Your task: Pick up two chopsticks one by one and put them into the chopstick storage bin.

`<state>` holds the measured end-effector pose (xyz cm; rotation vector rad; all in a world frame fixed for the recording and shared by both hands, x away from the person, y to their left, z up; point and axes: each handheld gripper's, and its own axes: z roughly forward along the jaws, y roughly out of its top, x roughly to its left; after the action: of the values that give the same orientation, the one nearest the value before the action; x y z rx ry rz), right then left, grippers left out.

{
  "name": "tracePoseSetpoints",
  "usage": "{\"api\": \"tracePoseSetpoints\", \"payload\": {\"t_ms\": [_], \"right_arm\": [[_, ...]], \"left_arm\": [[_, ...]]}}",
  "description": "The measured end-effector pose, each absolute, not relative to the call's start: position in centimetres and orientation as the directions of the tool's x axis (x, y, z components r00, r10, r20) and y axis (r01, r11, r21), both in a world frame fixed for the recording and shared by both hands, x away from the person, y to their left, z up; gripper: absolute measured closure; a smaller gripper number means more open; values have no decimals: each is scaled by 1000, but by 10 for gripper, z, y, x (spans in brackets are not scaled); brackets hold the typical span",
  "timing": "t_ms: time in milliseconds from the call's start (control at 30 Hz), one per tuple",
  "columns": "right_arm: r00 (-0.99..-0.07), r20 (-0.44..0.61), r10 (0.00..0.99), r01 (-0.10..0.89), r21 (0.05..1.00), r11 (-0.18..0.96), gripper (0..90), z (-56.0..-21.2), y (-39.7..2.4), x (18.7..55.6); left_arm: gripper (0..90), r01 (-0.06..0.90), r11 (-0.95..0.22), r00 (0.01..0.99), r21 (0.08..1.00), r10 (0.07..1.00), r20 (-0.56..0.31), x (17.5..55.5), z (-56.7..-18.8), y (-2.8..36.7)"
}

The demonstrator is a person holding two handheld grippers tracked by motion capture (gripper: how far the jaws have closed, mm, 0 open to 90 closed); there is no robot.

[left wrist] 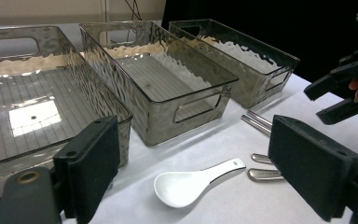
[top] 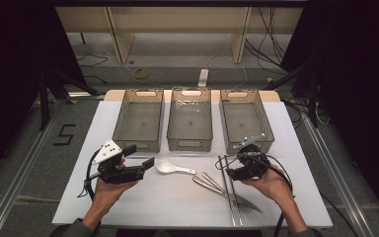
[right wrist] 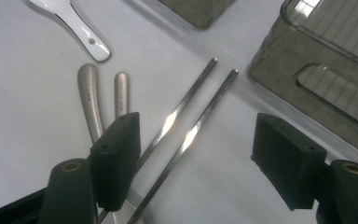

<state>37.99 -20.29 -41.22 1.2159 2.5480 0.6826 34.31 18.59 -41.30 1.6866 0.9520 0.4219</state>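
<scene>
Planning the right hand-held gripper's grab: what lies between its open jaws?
In the right gripper view, the two metal chopsticks lie between its open jaws on the white table cover.

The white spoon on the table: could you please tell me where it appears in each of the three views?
High view: the white spoon lies centre, just below the middle bin.
Left gripper view: bottom centre, between the gripper's jaws.
Right gripper view: top left corner.
Shared landmark: the pair of metal chopsticks beside it.

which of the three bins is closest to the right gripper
The smoky clear plastic bin on the right: the right gripper sits just off its near corner, while the middle bin and left bin lie farther off.
</scene>
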Motion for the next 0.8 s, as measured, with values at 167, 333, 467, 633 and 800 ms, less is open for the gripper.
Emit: {"api": "tracePoseSetpoints", "payload": {"t_ms": [167, 333, 467, 633, 800], "right_arm": [[-612, -17, 790, 700, 453, 552, 429, -420, -201, 384], [-619, 7, 785, 723, 395, 567, 480, -431, -197, 386], [-624, 23, 781, 730, 374, 572, 523, -435, -195, 387], [-628, 29, 777, 735, 348, 582, 576, -439, -194, 388], [-637, 44, 769, 740, 314, 595, 599, -446, -192, 389]], "left_arm": [[163, 375, -76, 615, 924, 766, -186, 343, -412, 186], [163, 374, -72, 614, 924, 767, -189, 343, -412, 186], [163, 373, -74, 615, 925, 766, -187, 343, -412, 186], [163, 374, -80, 617, 924, 765, -184, 343, -412, 186], [163, 375, -84, 617, 923, 766, -182, 343, -412, 185]]}}
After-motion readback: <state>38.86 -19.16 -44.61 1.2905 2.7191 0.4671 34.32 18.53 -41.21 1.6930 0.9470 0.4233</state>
